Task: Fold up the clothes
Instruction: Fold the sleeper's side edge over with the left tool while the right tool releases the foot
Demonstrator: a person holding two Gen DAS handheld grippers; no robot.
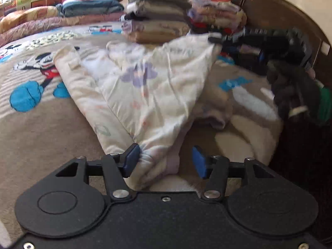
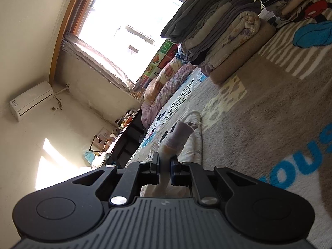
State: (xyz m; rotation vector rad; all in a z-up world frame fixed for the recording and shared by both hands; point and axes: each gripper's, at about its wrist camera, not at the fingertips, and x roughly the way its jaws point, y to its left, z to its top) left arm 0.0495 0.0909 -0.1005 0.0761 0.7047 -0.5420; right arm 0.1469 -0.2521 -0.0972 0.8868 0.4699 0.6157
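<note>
Cloth this thin and limp, the cream floral garment (image 1: 149, 91) draped over the bed (image 1: 41, 128) looks light and sure to sag, so corners suit best: right gripper (image 2: 165, 166) pinches one, left gripper (image 1: 164, 161) stands spread around another.

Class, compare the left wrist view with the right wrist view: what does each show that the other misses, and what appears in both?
Left only: the open left tool, the cream garment spread out, the right tool lifting its corner. Right only: the window, an air conditioner, the right tool's grip up close. Both: the garment, the folded stack, the cartoon blanket.
</note>
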